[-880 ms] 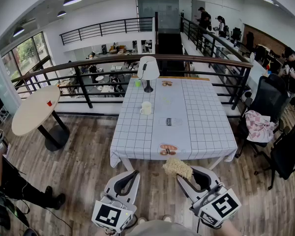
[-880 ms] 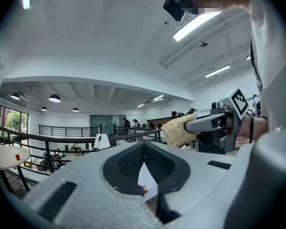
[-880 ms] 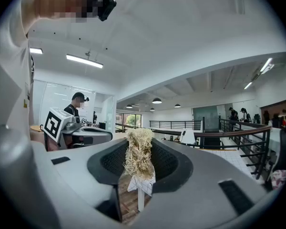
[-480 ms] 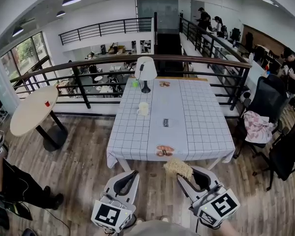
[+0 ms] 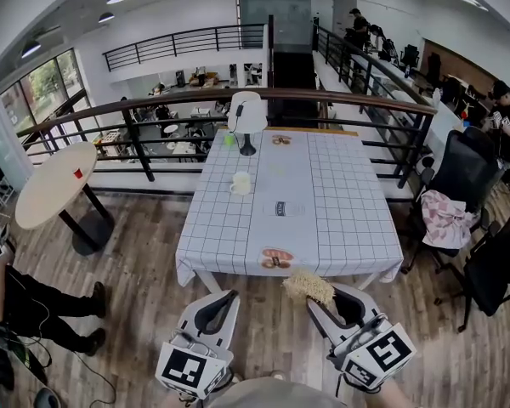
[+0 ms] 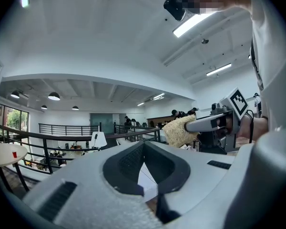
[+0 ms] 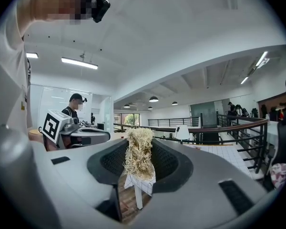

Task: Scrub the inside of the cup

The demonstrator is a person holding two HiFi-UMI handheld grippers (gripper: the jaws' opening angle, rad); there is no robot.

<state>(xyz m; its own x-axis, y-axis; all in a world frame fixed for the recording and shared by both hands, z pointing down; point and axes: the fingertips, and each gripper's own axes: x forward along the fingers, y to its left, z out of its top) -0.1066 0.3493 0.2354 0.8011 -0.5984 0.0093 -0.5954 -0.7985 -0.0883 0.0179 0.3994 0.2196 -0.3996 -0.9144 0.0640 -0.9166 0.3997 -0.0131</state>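
One table (image 5: 340,219) with a checked cloth stands by a railing. On it are one cup (image 5: 240,183), one lamp (image 5: 246,117), one small dark item (image 5: 280,209) and two small brown things, one at the near edge (image 5: 276,258) and one at the far end (image 5: 280,140). These last three are too small to tell what they are. The cup is upright on the table's left half, nearer the far end, just in front of the lamp.

Two grippers hang side by side over the wooden floor, short of the table's near edge and well apart from the cup. The left gripper (image 5: 227,300) has its jaws closed tip to tip, with nothing between them. The right gripper (image 5: 319,303) is clamped on one straw-coloured scrubber (image 5: 306,286), whose fibrous head sticks out past the jaw tips toward the table.

A second, round table (image 5: 55,185) stands off to the left with one red cup (image 5: 77,174) on it. Two black chairs (image 5: 463,172) stand at the right, the nearer to the table draped with a pink cloth (image 5: 446,215).
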